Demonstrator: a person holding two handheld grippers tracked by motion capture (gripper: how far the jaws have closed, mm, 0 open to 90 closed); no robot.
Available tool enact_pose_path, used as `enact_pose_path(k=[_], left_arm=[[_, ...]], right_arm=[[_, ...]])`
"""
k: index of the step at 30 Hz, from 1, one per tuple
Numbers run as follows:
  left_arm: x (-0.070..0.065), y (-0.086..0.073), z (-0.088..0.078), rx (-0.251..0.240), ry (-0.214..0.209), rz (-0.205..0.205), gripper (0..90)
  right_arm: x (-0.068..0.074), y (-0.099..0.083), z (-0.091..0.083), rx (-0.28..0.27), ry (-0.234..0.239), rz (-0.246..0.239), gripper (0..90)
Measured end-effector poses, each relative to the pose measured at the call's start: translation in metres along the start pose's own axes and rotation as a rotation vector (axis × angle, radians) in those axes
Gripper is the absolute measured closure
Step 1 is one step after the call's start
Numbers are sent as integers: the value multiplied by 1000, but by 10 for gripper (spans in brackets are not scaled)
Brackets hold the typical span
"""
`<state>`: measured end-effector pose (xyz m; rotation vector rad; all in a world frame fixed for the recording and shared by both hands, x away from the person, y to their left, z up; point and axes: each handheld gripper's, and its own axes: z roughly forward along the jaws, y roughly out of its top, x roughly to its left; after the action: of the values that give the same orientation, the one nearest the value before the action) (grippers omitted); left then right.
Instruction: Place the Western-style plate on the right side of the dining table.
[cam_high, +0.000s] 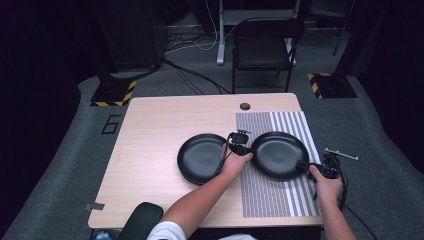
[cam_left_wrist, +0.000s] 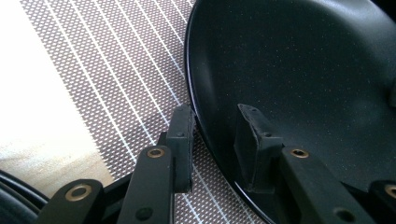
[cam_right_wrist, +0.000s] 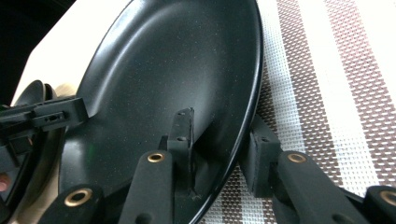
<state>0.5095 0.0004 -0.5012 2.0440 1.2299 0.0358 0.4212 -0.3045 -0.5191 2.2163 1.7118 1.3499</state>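
Where the near edge of the pale wooden table (cam_high: 150, 165) meets the person's forearms, the listing begins.

Item 1: left gripper (cam_high: 239, 142), held toward the table's middle; jaws spread astride the left rim of the round black plate on the mat (cam_left_wrist: 303, 70), one jaw outside, one inside, gaps visible on both sides, not yet pinching.

Item 2: right gripper (cam_high: 303, 164), close to the table's right edge; jaws likewise spread across that plate's right rim, one inside the dish, one under its outer lip, with a small gap showing.

Item 3: brown-and-white striped woven placemat (cam_high: 285, 200), running along the right side of the table from the near edge toward the far edge, carrying the plate.

Item 4: second round black plate (cam_high: 202, 158), on bare wood just left of the first, rims near or touching; which, I cannot tell.

Item 5: black folding chair (cam_high: 262, 47), beyond the far edge.

Risk, as judged: glossy, sloped rims offer thin purchase. If one gripper closes or lifts ahead of the other, the plate could tip, slide out, or knock its neighbour.
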Motion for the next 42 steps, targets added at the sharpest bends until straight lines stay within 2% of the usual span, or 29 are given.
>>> enact_pose_path(k=[2,6,7,12,20,26,30,37,42], left_arm=[[1,0,-1,-8,-5,0,675],[0,2,-7,-44,-7,14,652],[0,3,-8,-51,-5,11,650],[1,4,-10,-56,-8,11,638],[5,4,-14,-77,20,10,573],[9,4,-19,-92,6,-1,534],[12,2,-24,-100,3,7,512],[19,-1,-39,-119,6,30,503],[28,-1,-50,-136,1,27,492]], right_arm=[[1,0,0,5,-14,-2,664],[4,-1,1,-3,-43,-56,642],[6,-1,1,-3,-48,-57,637],[7,-1,1,-1,-60,-83,621],[5,-2,-1,-1,-60,-83,632],[5,-2,-3,-2,-87,-106,622],[7,-2,-10,-55,-117,-140,596],[4,1,-15,-78,-116,-126,591],[12,3,-19,-133,-125,-173,575]])
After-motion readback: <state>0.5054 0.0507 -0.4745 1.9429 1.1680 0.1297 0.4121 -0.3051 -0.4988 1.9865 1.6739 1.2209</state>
